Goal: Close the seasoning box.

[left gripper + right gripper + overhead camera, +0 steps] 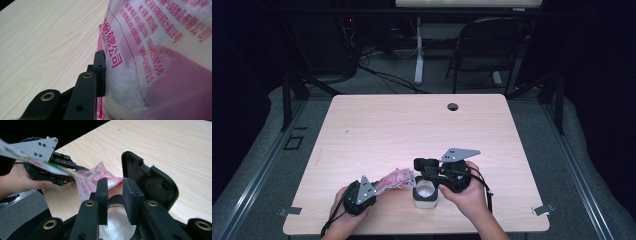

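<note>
Your left gripper (379, 186), at the lower left of the high view, is clamped on the pink bag (396, 178) of white granules, its mouth tipped toward the jar (425, 194) low at centre on the counter (412, 130). Your right gripper (424, 172) sits directly over the jar, jaws partly open; the black flip lid (147, 180) stands raised beside them, and I cannot tell whether they grip anything. The jar already holds white granules, so pouring looks well advanced. Left to do: finish, set the bag down, close the lid.

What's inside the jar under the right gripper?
White granules lie inside the jar; the right gripper has its fingers on the rim. How deep the fill goes is hidden by the fingers and the jar's dark rim.
</note>
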`<action>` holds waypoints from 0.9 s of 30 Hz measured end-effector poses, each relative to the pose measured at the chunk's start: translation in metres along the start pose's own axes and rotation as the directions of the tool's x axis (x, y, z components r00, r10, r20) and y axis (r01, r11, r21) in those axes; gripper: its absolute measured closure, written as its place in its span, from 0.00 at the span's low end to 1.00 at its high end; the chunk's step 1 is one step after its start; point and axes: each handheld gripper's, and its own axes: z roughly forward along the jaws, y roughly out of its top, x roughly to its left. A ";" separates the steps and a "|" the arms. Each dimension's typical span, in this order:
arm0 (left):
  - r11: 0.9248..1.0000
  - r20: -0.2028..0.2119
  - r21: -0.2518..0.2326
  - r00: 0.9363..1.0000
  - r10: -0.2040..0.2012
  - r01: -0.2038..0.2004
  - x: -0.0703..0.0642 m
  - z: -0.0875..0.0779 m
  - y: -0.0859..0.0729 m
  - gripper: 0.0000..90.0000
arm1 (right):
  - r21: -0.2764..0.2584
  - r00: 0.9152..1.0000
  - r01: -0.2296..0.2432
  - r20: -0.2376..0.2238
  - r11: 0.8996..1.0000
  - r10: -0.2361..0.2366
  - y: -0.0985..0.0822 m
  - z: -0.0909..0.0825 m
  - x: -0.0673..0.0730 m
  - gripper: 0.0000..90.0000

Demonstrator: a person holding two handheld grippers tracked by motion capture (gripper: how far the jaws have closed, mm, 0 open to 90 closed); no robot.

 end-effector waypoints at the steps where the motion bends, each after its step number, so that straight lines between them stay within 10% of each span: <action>1: 1.000 0.002 0.005 1.000 -0.004 0.004 0.002 -0.001 0.000 0.84 | -0.008 1.000 -0.005 0.000 1.000 0.005 0.000 -0.001 0.000 0.83; 13: 0.989 -0.034 -0.047 0.989 -0.142 0.140 0.027 -0.012 -0.007 0.84 | -0.025 1.000 -0.019 0.016 0.999 0.020 -0.001 -0.010 -0.004 0.82; 27: 0.961 -0.120 -0.079 0.955 -0.272 0.264 0.053 -0.023 -0.019 0.84 | -0.035 0.999 -0.027 0.031 0.999 0.029 -0.003 -0.016 -0.009 0.80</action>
